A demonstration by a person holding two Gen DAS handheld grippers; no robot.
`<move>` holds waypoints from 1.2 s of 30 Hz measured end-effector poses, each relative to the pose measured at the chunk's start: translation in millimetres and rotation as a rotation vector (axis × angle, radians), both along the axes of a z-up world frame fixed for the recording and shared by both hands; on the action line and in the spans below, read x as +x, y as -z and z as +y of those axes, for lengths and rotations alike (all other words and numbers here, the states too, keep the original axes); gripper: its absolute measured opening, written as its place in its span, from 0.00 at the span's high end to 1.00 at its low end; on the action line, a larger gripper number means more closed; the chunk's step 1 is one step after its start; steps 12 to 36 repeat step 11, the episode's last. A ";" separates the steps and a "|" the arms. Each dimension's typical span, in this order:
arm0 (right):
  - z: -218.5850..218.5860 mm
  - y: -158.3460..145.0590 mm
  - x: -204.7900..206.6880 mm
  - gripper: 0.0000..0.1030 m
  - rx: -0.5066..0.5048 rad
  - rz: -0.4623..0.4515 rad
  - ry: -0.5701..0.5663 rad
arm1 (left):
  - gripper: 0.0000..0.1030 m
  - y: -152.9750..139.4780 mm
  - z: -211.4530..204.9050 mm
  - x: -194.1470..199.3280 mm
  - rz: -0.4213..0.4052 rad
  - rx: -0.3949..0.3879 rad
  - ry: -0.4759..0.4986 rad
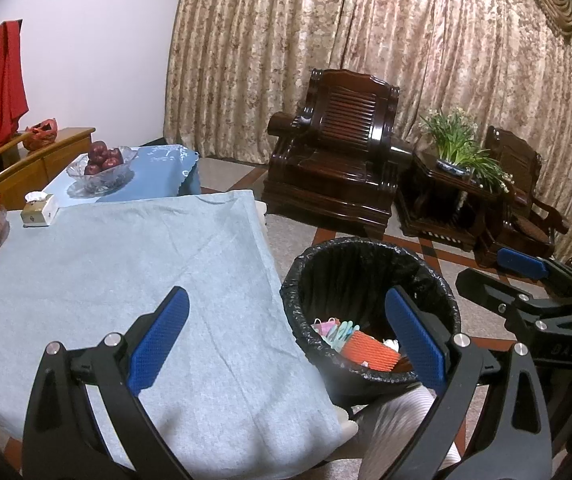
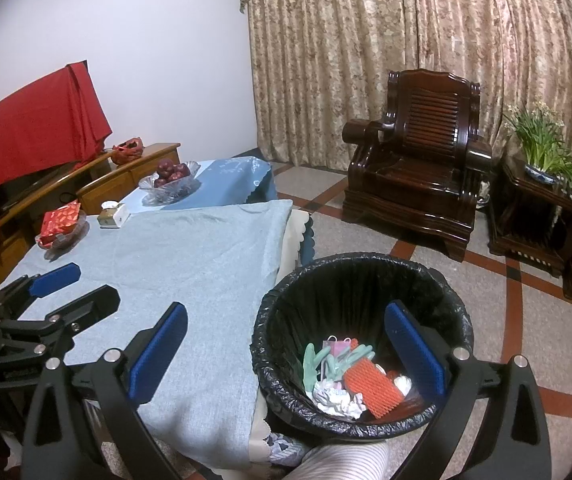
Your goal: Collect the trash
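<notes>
Bin: black-lined, on the floor beside the surface; holds trash.
Right view only: crumpled white paper.
Left claw: open, empty.
Right claw: open, empty.
Writing: "DAS", inverted, on right claw body, left view.

left claw agape; right claw likewise

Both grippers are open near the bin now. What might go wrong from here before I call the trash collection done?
Two possible risks. The bin stands right by the table edge, where the grey cloth overhangs; the open right gripper, pulling back, might snag the cloth or knock the rim. The tissue box and red packet remain on the table; the open left gripper might wrongly bin them.
</notes>
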State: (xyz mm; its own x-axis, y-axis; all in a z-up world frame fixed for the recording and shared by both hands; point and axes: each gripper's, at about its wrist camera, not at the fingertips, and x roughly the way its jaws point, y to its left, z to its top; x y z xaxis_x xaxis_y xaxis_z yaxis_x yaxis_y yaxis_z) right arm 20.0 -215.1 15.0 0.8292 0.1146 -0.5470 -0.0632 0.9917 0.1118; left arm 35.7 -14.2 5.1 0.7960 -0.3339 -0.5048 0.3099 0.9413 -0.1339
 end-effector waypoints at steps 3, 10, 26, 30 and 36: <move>0.3 -0.3 -0.2 0.06 0.000 0.000 0.001 | 0.07 -0.5 -0.3 0.0 0.001 0.000 -0.002; 0.5 -0.2 -0.6 0.06 0.000 0.001 0.001 | 0.07 0.5 1.8 -5.9 0.008 0.001 -0.005; -0.4 -0.4 0.0 0.06 0.000 0.001 0.000 | 0.07 0.4 2.7 -7.7 0.008 0.001 -0.005; -0.4 -0.4 0.0 0.06 0.000 0.001 0.000 | 0.07 0.4 2.7 -7.7 0.008 0.001 -0.005; -0.4 -0.4 0.0 0.06 0.000 0.001 0.000 | 0.07 0.4 2.7 -7.7 0.008 0.001 -0.005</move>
